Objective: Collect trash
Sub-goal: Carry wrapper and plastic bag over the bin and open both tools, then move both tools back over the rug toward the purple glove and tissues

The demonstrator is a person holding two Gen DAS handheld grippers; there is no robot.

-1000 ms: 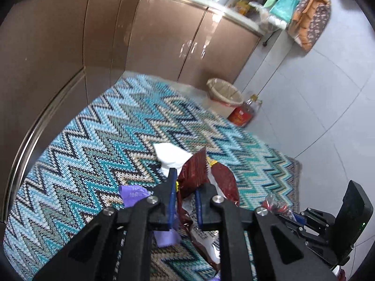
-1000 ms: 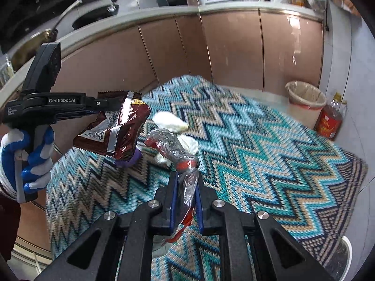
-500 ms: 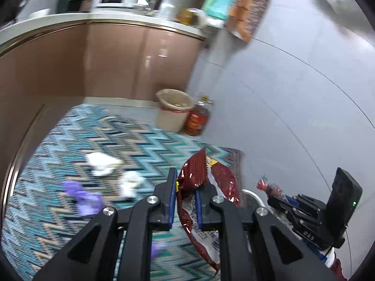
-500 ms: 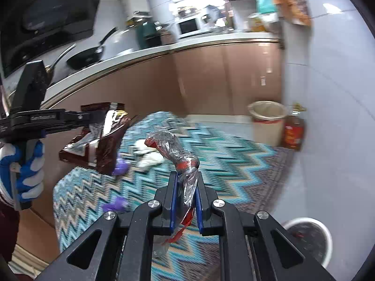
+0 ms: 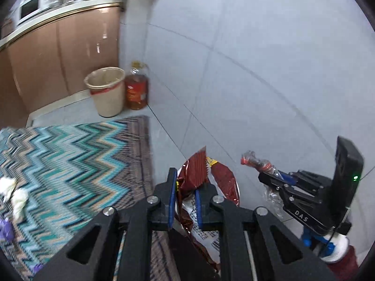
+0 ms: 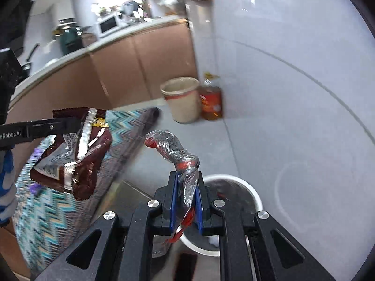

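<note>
My left gripper [image 5: 185,185] is shut on a dark red snack bag [image 5: 199,175], which also shows in the right wrist view [image 6: 77,154], held above the rug's edge. My right gripper [image 6: 186,187] is shut on a crumpled clear plastic wrapper with red print [image 6: 178,154]; it also shows in the left wrist view [image 5: 257,164]. A white-rimmed trash bin [image 6: 253,194] sits on the floor just below and behind my right gripper. In the left wrist view the snack bag hides most of that bin.
A beige bin with a red band [image 5: 106,91] and an orange oil bottle [image 5: 137,86] stand by the brown cabinets [image 5: 58,51]. White tissues [image 5: 14,196] and a purple scrap [image 5: 5,231] lie on the zigzag rug [image 5: 70,161]. A grey tiled wall [image 5: 257,58] is at right.
Both grippers have swung right, away from the rug toward the wall, each still holding its trash. The white-rimmed bin has come into view under my right gripper.
</note>
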